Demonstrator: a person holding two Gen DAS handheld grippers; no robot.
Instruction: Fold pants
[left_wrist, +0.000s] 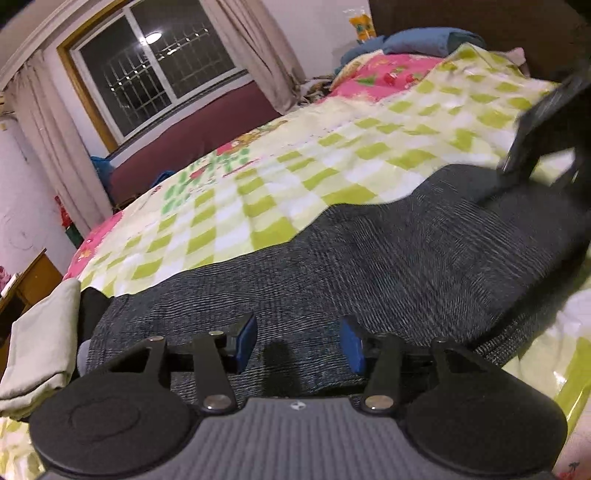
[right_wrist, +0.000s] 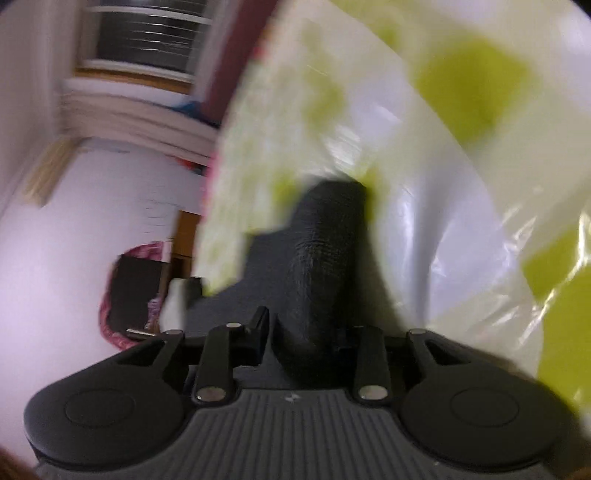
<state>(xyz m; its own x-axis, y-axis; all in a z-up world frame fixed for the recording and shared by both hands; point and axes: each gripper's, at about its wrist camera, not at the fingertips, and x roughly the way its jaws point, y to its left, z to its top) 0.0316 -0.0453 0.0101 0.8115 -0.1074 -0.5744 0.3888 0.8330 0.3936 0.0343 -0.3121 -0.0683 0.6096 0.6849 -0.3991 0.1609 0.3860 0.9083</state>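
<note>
Left gripper (left_wrist: 299, 341): blue pads (left_wrist: 248, 338) set wide apart, nothing between them, hovering just over the near edge of the dark grey pants (left_wrist: 388, 251). Right gripper (right_wrist: 303, 332): jaws narrow, pinching a raised ridge of the same dark fabric (right_wrist: 325, 258); view heavily motion-blurred, so exact bite depth not readable. Seen also from the left wrist as a dark blurred shape (left_wrist: 543, 136) at the far right end of the garment.

Pants spread lengthwise across a bed covered by a green-and-white checked sheet (left_wrist: 280, 192), lying mostly flat, far edge wavy.

Step, as judged: one end lifted by the right side, fold being started or carried; left end not yet gripped. Progress probably early to middle; no finished stacked fold visible.

Next move, as judged: close left pads on the near hem or waistband edge, then bring both ends over together, keeping the fabric taut enough to avoid a diagonal crease.

Edges and room:
- Near edge of pants close to the bed's edge; cream folded cloth (left_wrist: 40, 339) just beside the left end, could get dragged.
- Wide open sheet beyond the far edge, good room to lay the fold.
- Blue bedding (left_wrist: 417, 42) at the headboard end, well apart.
- Crinkled clear plastic (right_wrist: 546, 280) near the right gripper; snag risk.
</note>
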